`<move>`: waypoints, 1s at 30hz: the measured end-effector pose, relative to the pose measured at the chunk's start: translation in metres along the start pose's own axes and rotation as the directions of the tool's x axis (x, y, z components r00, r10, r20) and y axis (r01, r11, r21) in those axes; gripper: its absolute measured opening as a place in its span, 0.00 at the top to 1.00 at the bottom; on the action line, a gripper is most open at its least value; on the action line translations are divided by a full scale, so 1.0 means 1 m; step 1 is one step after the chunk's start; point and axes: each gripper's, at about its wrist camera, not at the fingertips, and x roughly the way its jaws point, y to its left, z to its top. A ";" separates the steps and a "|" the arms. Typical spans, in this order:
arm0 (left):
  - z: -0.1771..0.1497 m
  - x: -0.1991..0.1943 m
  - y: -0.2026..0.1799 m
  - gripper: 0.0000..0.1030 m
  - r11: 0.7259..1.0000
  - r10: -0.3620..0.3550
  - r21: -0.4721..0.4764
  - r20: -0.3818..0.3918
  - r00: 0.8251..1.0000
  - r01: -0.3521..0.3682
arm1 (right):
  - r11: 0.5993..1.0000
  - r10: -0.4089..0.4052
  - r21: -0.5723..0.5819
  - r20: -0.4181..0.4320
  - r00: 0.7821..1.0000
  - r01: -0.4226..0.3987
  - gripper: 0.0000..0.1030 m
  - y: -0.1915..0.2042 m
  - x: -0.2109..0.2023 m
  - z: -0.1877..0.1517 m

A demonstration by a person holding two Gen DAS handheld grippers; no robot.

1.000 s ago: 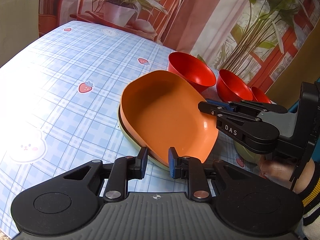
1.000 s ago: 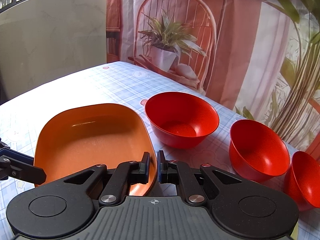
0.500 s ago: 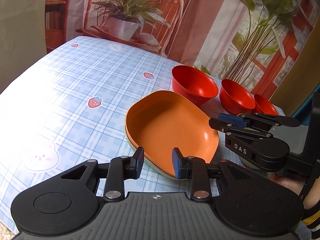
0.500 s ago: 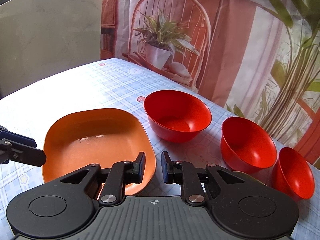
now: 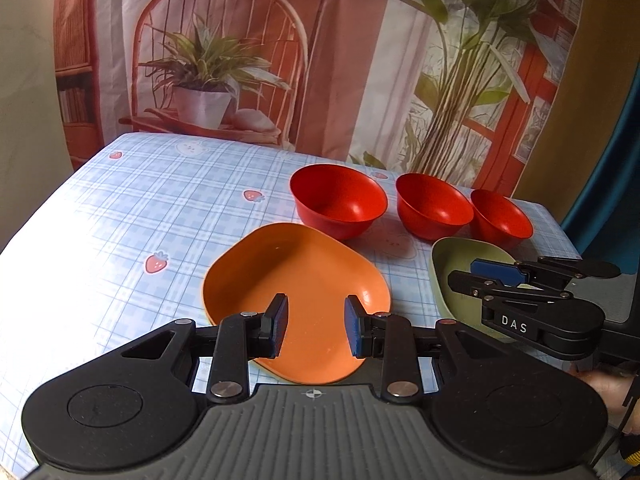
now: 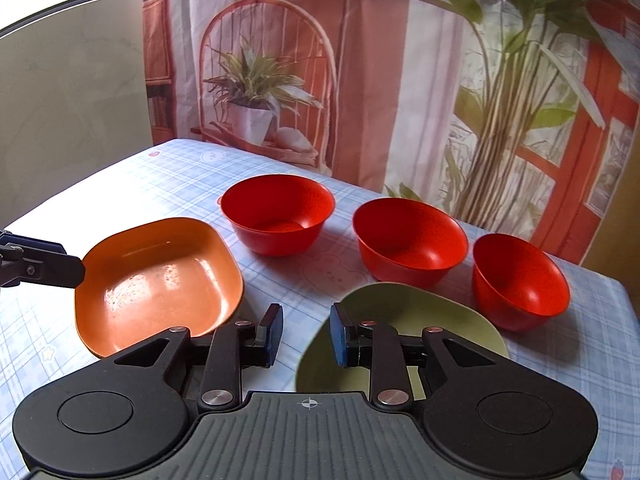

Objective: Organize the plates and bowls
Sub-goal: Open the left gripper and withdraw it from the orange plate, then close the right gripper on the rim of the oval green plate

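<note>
An orange plate point(image 5: 304, 288) point(image 6: 160, 276) lies flat on the checked tablecloth, on top of another plate whose pale rim barely shows. A green plate point(image 5: 460, 264) point(image 6: 400, 320) lies to its right. Three red bowls stand in a row behind them: left point(image 5: 340, 200) point(image 6: 276, 212), middle point(image 5: 432, 206) point(image 6: 408, 236) and right point(image 5: 502, 216) point(image 6: 520, 276). My left gripper point(image 5: 316, 330) is open and empty above the orange plate's near edge. My right gripper point(image 6: 306, 334) is open and empty, above the near left edge of the green plate; it also shows in the left wrist view point(image 5: 472, 276).
The table point(image 5: 140, 216) carries a blue checked cloth with strawberry prints. A printed backdrop point(image 5: 320, 60) of a chair and plants hangs just behind the far edge. The table's right edge runs close past the right bowl.
Both grippers opened, let go of the orange plate and drew back. The plate went from tilted to lying flat. The right gripper moved right, over the green plate.
</note>
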 end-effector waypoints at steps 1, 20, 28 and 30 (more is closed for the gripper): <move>0.000 0.001 -0.003 0.69 1.000 -0.004 0.008 0.001 1.000 0.004 | 1.000 -0.009 0.010 0.001 1.000 0.009 0.75 -0.005 -0.003 -0.003; 0.006 0.041 -0.070 0.69 0.981 -0.101 0.161 -0.023 0.995 0.103 | 0.979 -0.124 0.162 -0.010 0.992 0.124 0.65 -0.096 -0.028 -0.054; 0.004 0.061 -0.087 0.69 0.970 -0.146 0.186 -0.075 0.986 0.158 | 0.969 -0.136 0.205 -0.014 0.991 0.136 0.64 -0.112 -0.031 -0.067; 0.003 0.067 -0.089 0.69 0.967 -0.153 0.191 -0.090 0.984 0.167 | 0.968 -0.134 0.213 -0.011 0.991 0.133 0.64 -0.114 -0.032 -0.069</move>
